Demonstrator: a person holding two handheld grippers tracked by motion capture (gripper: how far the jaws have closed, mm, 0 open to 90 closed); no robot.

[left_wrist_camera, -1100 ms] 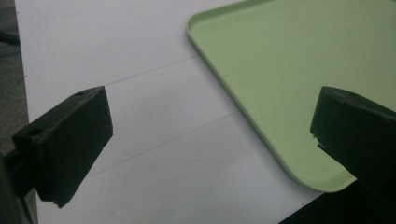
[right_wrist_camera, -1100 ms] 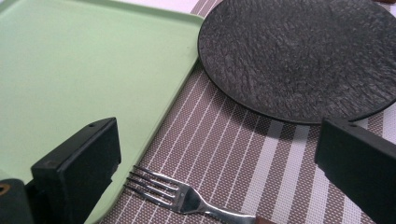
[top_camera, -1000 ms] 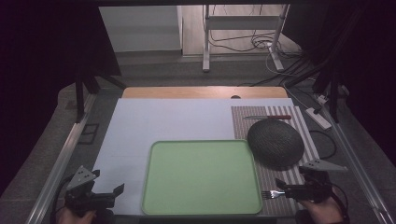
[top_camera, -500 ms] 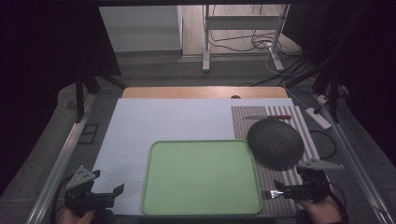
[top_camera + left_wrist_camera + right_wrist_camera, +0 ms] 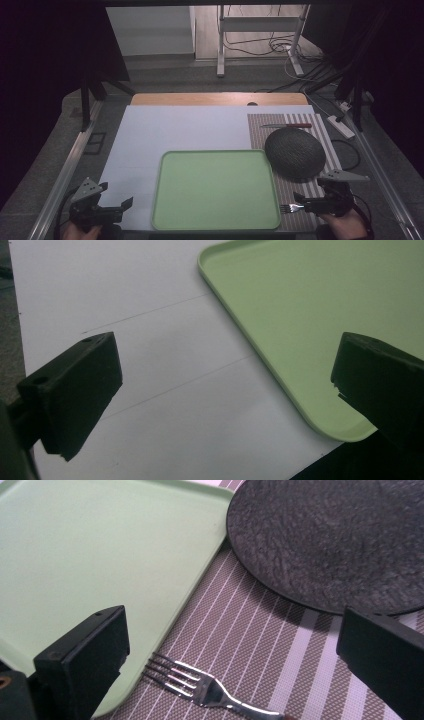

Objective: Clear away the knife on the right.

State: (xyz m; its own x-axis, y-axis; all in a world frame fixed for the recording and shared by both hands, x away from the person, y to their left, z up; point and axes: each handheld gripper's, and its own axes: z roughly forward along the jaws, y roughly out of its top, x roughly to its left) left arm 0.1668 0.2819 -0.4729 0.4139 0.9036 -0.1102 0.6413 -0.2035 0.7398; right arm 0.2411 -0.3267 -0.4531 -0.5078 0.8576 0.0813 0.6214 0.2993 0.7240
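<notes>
1. Two earlier high-view frames compared with the present one: almost nothing has changed. Both grippers sit at the near edge of the bench as before; the right gripper [image 5: 306, 202] has at most crept slightly towards the fork.
2. Right gripper: jaws wide apart, holding nothing. In the right gripper view the fork [image 5: 200, 687] lies between and just ahead of the jaws, flat on the striped placemat [image 5: 280, 640], tines pointing towards the green tray [image 5: 100, 555] and just short of its rim. Handle end runs out of frame; cannot tell whether the jaws touch it.
3. Left gripper [image 5: 112, 210]: jaws also apart and empty, hovering over the white sheet [image 5: 125, 340] beside the near left corner of the tray.
4. Other items unmoved: dark round bowl-like object [image 5: 295, 152] on the placemat just beyond the fork, overlapping the mat's stripes; a knife [image 5: 286, 125] at the mat's far end.
5. Judgement: the lack of motion suggests the work has barely begun. The right gripper is lined up for a pickup of the fork, not yet closed; the tray is bare, the likely destination.
</notes>
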